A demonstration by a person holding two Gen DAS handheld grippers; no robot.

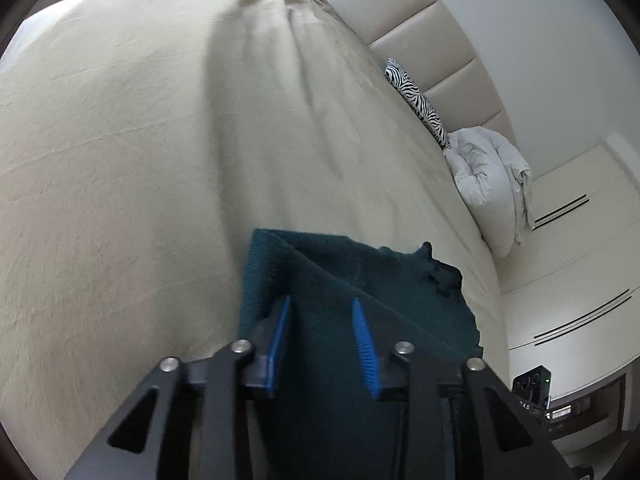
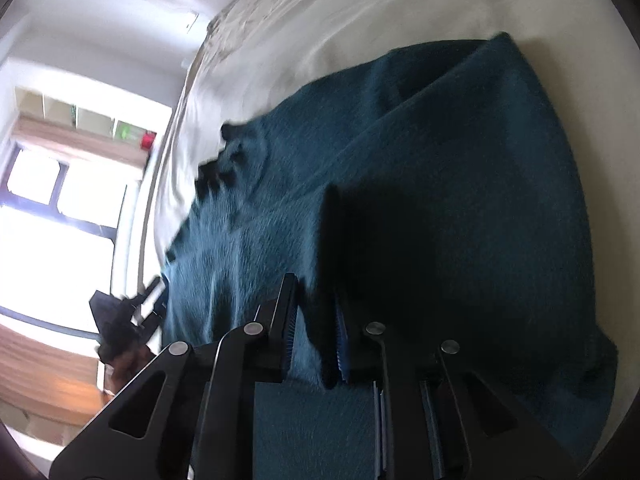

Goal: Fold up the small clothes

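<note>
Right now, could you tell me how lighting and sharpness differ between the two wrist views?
Left wrist view: even, soft light; bedspread smeared by motion blur, teal cloth fairly crisp. Right wrist view: window blown out to white glare, the cloth partly in deep shadow beside the right tongs, edges blurred; both views bend strongly at the rim.
</note>
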